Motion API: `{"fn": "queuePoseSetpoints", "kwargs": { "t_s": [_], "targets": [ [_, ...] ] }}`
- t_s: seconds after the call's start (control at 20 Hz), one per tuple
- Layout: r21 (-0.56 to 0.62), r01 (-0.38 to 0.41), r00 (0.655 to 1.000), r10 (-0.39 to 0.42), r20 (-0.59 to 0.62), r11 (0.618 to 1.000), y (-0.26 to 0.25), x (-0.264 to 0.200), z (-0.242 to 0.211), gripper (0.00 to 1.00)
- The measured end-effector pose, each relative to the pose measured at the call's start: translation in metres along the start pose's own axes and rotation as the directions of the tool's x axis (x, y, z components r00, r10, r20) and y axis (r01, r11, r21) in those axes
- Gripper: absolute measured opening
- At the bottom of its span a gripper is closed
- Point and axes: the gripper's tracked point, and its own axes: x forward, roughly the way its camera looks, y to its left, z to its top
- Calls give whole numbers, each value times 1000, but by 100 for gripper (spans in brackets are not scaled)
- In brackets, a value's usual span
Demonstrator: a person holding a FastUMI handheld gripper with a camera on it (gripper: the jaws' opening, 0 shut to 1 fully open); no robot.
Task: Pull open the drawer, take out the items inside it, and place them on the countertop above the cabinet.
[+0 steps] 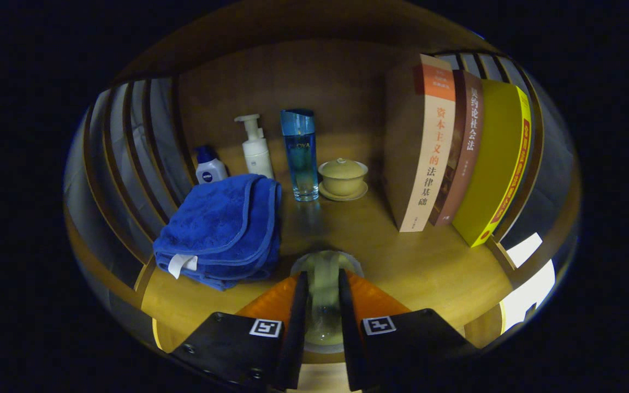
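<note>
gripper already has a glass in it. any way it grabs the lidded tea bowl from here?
Probably not yet: the gripper is shut on a clear glass. The path ahead over the countertop to the tea bowl looks free once it lets go.

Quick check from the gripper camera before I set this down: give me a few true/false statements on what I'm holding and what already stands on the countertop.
1. The gripper is shut on a clear glass cup. True: both fingers press its sides.
2. The blue towel lies unfolded under the books. False: it lies folded, apart from them, beside the small lotion bottle.
3. Three books stand upright. True.
4. The lidded teacup sits on a saucer. True.
5. The tall blue bottle lies on its side. False: it stands upright between the pump bottle and the teacup.
6. The countertop ahead of the cup is covered. False: bare wood lies there.
</note>
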Motion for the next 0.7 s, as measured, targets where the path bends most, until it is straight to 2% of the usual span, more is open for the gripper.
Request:
{"fn": "queuePoseSetpoints", "kwargs": {
  "t_s": [0.2,0.25,0.35,0.55,0.7],
  "targets": [
    [-10,4,999,-4,52,1000,4,-8,13,58],
    [-19,13,998,-12,56,1000,2,-12,15,68],
    [-29,38,997,-36,66,999,-3,-19,21,76],
    [-21,61,991,-59,118,998,-8,-43,35,100],
    [7,65,980,-66,187,998,-11,-79,47,99]
  ]
}}
